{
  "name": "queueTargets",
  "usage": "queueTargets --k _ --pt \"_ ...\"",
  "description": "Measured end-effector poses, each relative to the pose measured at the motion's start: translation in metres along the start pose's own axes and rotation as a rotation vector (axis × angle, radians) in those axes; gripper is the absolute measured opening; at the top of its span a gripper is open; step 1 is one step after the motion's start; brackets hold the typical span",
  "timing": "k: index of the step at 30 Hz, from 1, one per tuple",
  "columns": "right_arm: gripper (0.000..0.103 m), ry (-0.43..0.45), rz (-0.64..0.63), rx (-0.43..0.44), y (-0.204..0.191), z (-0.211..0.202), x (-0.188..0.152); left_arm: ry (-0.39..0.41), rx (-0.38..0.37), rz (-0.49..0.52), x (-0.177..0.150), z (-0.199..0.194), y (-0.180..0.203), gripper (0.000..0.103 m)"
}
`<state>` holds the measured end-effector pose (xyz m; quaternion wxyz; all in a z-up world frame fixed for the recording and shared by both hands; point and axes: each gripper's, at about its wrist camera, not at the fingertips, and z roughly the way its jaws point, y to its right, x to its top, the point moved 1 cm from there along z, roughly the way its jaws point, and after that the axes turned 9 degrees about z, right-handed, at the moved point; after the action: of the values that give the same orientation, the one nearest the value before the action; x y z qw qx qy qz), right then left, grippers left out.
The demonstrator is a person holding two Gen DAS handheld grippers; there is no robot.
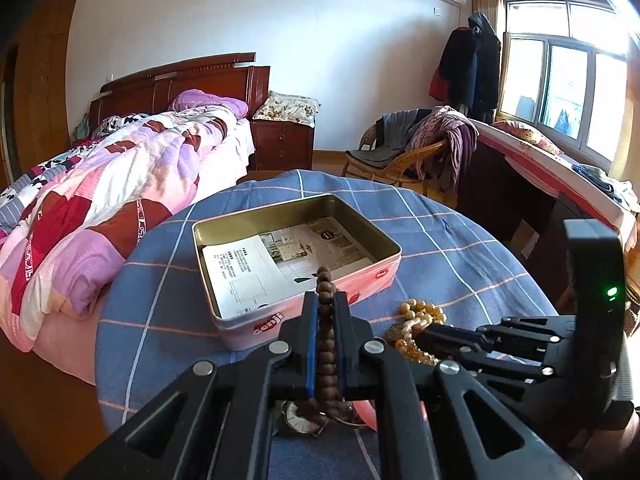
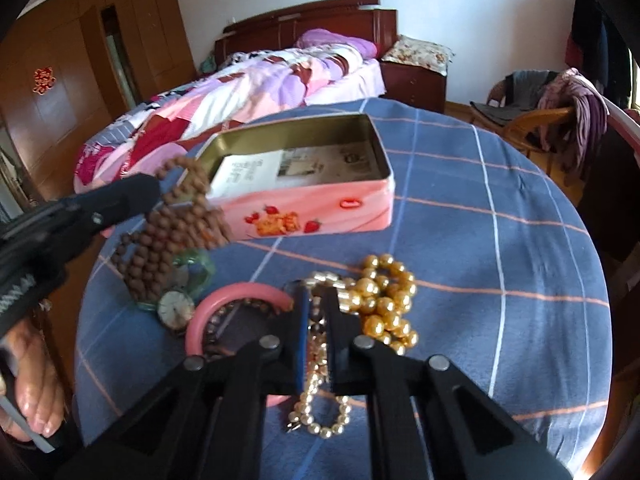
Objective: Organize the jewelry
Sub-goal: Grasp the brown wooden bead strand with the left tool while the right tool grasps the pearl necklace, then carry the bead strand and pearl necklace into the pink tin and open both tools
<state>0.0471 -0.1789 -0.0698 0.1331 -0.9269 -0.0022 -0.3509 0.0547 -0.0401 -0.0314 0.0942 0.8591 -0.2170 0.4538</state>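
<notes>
An open pink tin [image 1: 304, 312] [image 2: 320, 208] with a paper inside stands on the blue checked tablecloth [image 1: 440, 248]. My left gripper [image 1: 325, 300] [image 2: 154, 190] is shut on a brown bead string [image 1: 326, 344] [image 2: 168, 236] and holds it lifted beside the tin's near corner. My right gripper [image 2: 316, 300] [image 1: 416, 334] is shut on a small pearl necklace [image 2: 316, 392], beside a pile of gold beads [image 2: 384, 300] [image 1: 420, 316]. A pink bangle [image 2: 236, 300], a watch [image 2: 175, 309] [image 1: 304, 422] and a green bangle [image 2: 198, 268] lie on the cloth.
A bed with a patchwork quilt [image 1: 100, 208] is to the left of the table. A wicker chair with clothes [image 1: 408, 152] and a desk [image 1: 540, 168] are at the right. A wardrobe [image 2: 80, 80] stands at the far left.
</notes>
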Motion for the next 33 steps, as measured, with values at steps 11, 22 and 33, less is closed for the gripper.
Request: queueTargets --k 11,22,33 --pt "0.009 0.099 -0.032 0.041 -0.007 -0.035 0.022 0.035 0.026 0.004 0.011 -0.011 -0.008 0.006" --pt "0.009 0.126 -0.091 0.075 -0.014 -0.040 0.060 0.044 0.026 0.009 0.030 -0.008 -0.022 0.006" --pt "0.009 0.154 -0.087 0.106 -0.013 -0.028 0.100 0.031 0.085 0.028 0.050 0.013 -0.043 0.006"
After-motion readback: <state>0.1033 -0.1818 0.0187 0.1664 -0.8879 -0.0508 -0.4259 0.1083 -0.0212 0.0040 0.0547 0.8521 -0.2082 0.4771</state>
